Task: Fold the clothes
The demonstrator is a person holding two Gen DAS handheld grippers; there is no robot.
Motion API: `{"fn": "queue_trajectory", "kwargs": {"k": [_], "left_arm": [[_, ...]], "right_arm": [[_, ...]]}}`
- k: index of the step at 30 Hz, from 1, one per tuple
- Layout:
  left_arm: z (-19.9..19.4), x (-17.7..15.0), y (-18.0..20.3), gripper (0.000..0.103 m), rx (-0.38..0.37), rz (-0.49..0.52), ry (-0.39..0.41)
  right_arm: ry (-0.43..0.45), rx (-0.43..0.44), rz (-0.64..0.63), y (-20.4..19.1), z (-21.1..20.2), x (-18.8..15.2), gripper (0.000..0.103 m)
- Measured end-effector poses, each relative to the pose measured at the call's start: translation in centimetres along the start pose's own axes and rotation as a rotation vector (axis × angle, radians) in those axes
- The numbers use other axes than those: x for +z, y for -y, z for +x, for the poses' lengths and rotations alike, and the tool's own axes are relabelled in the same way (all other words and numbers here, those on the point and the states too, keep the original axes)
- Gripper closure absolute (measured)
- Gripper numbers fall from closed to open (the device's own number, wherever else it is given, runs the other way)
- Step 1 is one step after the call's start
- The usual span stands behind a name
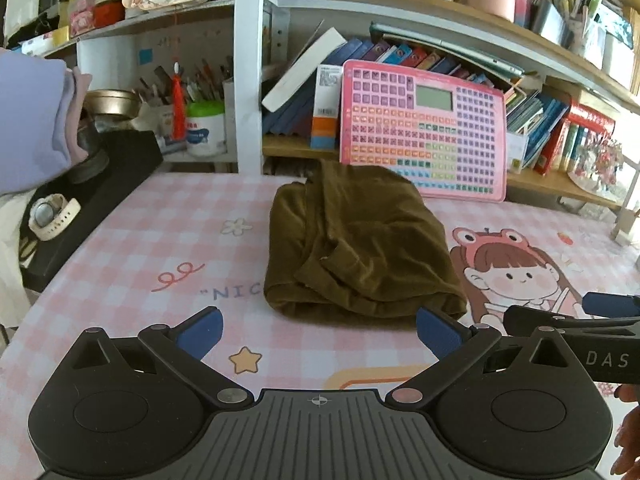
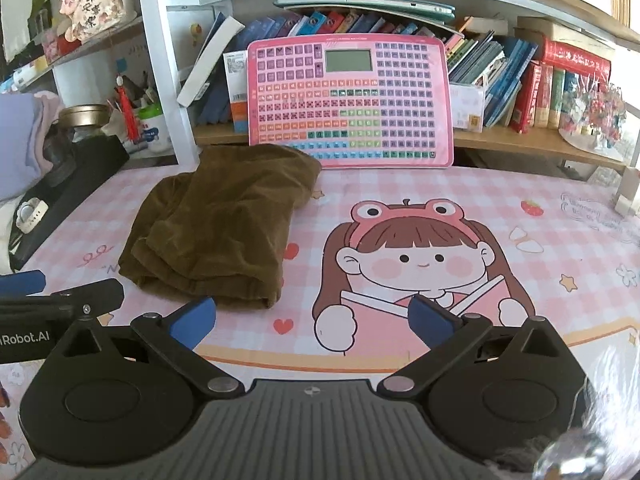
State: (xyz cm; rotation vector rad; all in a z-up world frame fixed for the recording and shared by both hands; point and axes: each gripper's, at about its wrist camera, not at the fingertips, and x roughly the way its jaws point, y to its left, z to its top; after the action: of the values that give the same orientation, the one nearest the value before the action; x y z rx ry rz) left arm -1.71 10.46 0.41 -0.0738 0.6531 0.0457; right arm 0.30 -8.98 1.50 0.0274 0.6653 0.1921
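Both sets of fingers are wide apart and hold nothing. My left gripper (image 1: 318, 334) hangs just in front of the brown garment (image 1: 356, 248), with its blue pads on either side of the near edge but not touching it. My right gripper (image 2: 312, 320) hangs over the cartoon girl (image 2: 416, 264) on the pink checked mat (image 2: 540, 208), a bit to the right of the cloth.

The brown garment (image 2: 220, 224) lies on the bench in a small thick bundle. It looks folded over already, so I think the folding is nearly done. The layers are a little lumpy, and one flap on top sits crooked. The far end of the bundle is close to the pink keyboard toy (image 2: 348, 100) that leans on the shelf.

To do this step well, I would pinch only the top crooked flap, not the whole stack, and pull it flat so the edges line up. I would keep the other fingers pressing lightly on the near edge so the bundle does not slide on the smooth mat. I should go slow at the back, so the cloth does not bump the pink toy.
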Motion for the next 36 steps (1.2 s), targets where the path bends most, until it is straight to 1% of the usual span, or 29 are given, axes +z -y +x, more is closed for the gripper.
{"fn": "queue_trajectory", "kwargs": {"k": [4,16,21,28,36], "left_arm": [[0.0,-0.1,-0.2,0.0,0.005,-0.001,-0.024],[-0.4,-0.1,-0.1,0.0,0.072,0.028,-0.045],[-0.2,-0.1,-0.6,0.0,0.052,-0.003,-0.054],[0.6,-0.4,-0.4,0.0,0.058,0.003,-0.099],[0.7,-0.5,-0.3,0.0,0.051,0.006,-0.107]], "right_arm": [[-0.001,0.0,-0.011,-0.4,-0.1,-0.1,0.0],[-0.023,0.033,-0.014,-0.9,0.1,-0.4,0.0],[-0.03,0.031,-0.014,-0.9,0.3,-0.4,0.0],[-0.052,0.024,-0.009,-0.8,0.8,-0.5,0.0],[-0.075,0.017,-0.004,-0.7,1.2,-0.7,0.0]]}}
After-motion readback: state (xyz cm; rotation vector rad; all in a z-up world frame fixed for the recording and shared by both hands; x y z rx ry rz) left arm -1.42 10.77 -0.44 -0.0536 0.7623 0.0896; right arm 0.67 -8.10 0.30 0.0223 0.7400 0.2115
